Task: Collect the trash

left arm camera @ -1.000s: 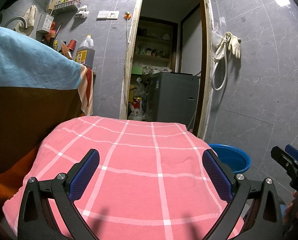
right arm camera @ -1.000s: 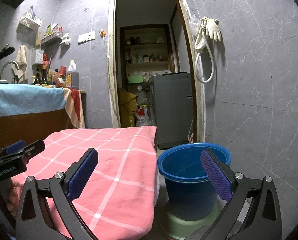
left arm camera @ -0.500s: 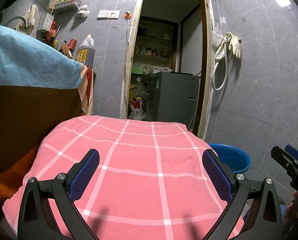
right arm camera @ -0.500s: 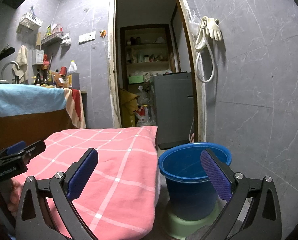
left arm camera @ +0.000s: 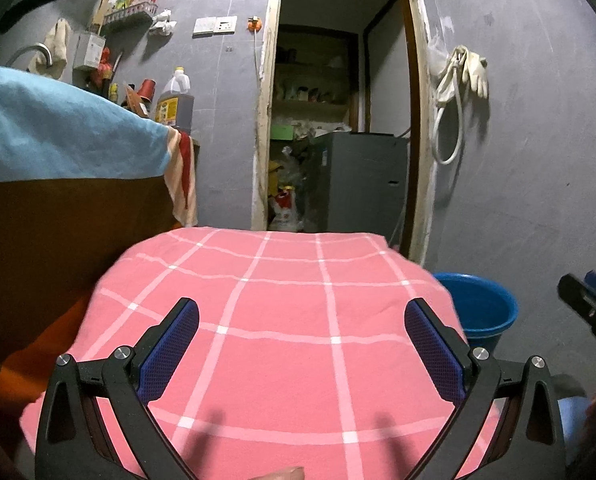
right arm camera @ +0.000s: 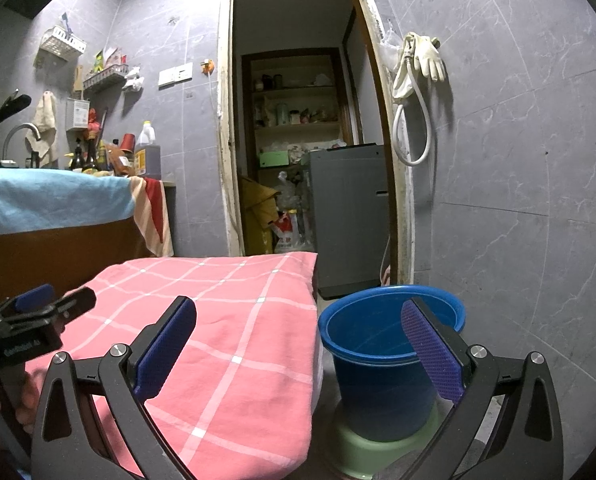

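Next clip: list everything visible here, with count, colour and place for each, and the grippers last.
Checked cloth: one, pink with white lines, covering the near surface.
Bucket: one, blue, looks empty, right of the cloth.
Basin: one, pale green, under the bucket.
Towel: one, light blue, draped over the counter at left.
Oil jug: one, dark contents, on the counter.
Rubber gloves: one pair, cream, hung on the wall right of the doorway.
Hose: one, white, looped below the gloves.
Appliance: one, grey, in the doorway.
Left gripper: black with blue pads, open, above the cloth.
Right gripper: same colours, open, empty.
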Motion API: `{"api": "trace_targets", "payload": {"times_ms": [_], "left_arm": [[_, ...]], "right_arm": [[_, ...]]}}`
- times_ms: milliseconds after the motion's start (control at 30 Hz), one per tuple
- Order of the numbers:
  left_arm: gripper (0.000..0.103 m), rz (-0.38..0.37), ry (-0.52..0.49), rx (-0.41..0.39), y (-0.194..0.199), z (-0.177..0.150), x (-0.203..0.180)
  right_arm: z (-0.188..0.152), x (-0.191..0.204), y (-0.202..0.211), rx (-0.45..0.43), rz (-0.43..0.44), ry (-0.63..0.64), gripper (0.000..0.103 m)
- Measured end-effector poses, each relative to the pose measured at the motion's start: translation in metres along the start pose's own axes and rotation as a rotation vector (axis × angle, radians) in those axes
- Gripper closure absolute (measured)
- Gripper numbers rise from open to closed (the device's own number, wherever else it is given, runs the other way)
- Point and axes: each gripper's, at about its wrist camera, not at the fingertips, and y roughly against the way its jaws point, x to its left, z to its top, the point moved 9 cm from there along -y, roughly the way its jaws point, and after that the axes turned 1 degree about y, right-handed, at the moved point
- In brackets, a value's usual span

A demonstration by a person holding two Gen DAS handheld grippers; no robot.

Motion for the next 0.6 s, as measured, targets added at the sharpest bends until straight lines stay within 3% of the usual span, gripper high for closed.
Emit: {"api": "trace_targets", "payload": {"times_ms": [600], "left_arm": [[0.002,-0.008,-0.003,0.024,-0.0066,-0.0043,0.0035]], "right_arm": [[0.0001,0.0039,0.0003,0.001,-0.002,-0.001,0.000]]}}
